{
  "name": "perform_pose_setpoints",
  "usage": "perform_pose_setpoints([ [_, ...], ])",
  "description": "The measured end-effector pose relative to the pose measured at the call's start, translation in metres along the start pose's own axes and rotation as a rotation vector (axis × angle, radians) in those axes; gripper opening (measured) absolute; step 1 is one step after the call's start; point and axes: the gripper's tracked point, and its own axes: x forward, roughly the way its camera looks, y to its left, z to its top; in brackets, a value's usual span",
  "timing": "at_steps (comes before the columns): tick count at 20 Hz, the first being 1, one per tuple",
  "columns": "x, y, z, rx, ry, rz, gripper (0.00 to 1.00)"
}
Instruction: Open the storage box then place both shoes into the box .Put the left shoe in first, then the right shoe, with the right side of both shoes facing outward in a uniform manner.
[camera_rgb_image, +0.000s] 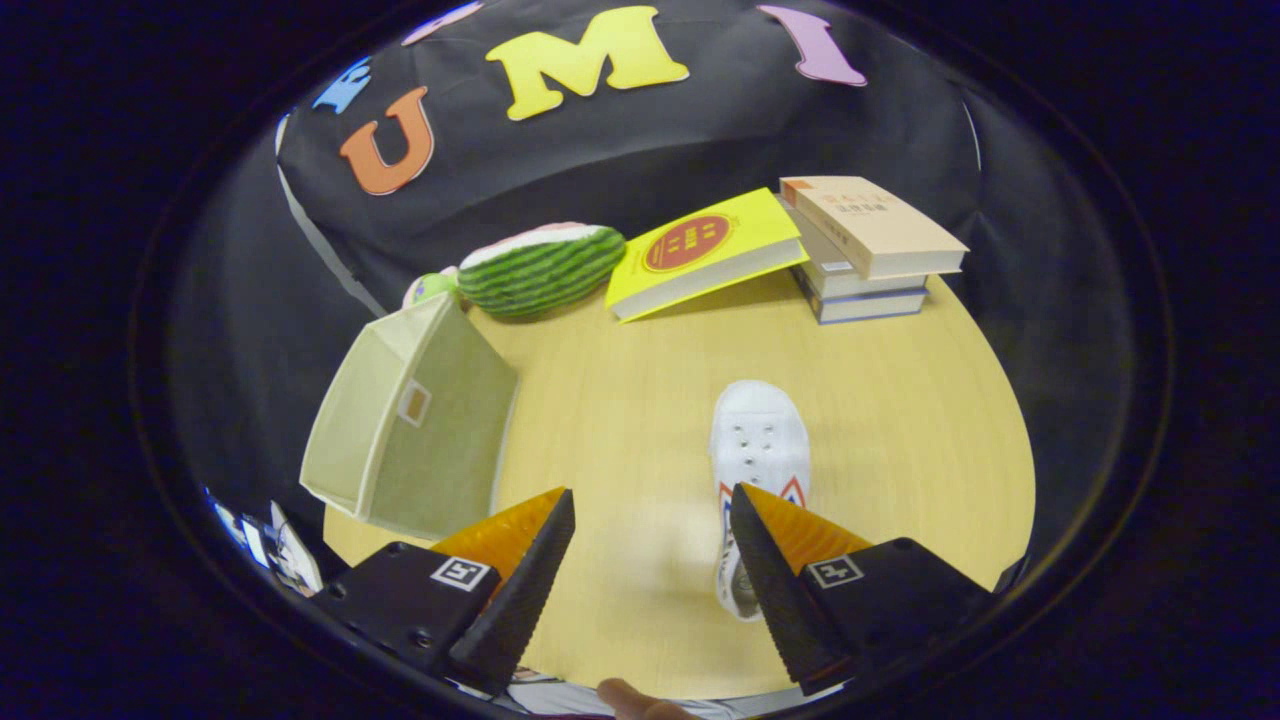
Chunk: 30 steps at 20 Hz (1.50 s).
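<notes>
A white shoe (757, 450) lies on the wooden table (620, 400), toe pointing away from me, its heel end partly hidden behind my right finger (775, 560). A beige fabric storage box (410, 430) stands to the left of my left finger, lid closed as far as I can tell. My gripper (650, 510) is open above the table with only bare tabletop between its fingers. The shoe sits just ahead of the right finger, not between the two.
A watermelon-shaped toy (542, 267) lies at the table's far side beyond the box. A yellow book (705, 250) leans against a stack of books (865, 250) at the far right. A fingertip (630, 700) of a person shows below the fingers.
</notes>
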Motion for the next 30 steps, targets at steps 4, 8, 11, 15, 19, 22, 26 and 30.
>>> perform_pose_setpoints([
  [4, 0.012, -0.045, -0.017, 0.029, 0.072, -0.046, 0.99],
  [8, 0.019, -0.083, -0.041, 0.004, 0.15, -0.117, 0.98],
  [11, 0.032, -0.095, -0.053, 0.014, 0.195, -0.127, 0.94],
  [15, 0.05, -0.089, -0.06, 0.029, 0.239, -0.084, 0.77],
  [19, 0.069, -0.085, -0.065, 0.059, 0.291, -0.024, 0.41],
  [22, 0.068, -0.085, -0.066, 0.113, 0.308, 0.031, 0.36],
  [26, 0.066, -0.088, -0.064, 0.215, 0.267, 0.088, 0.16],
  [30, 0.058, -0.079, -0.062, 0.296, 0.25, 0.149, 0.08],
])
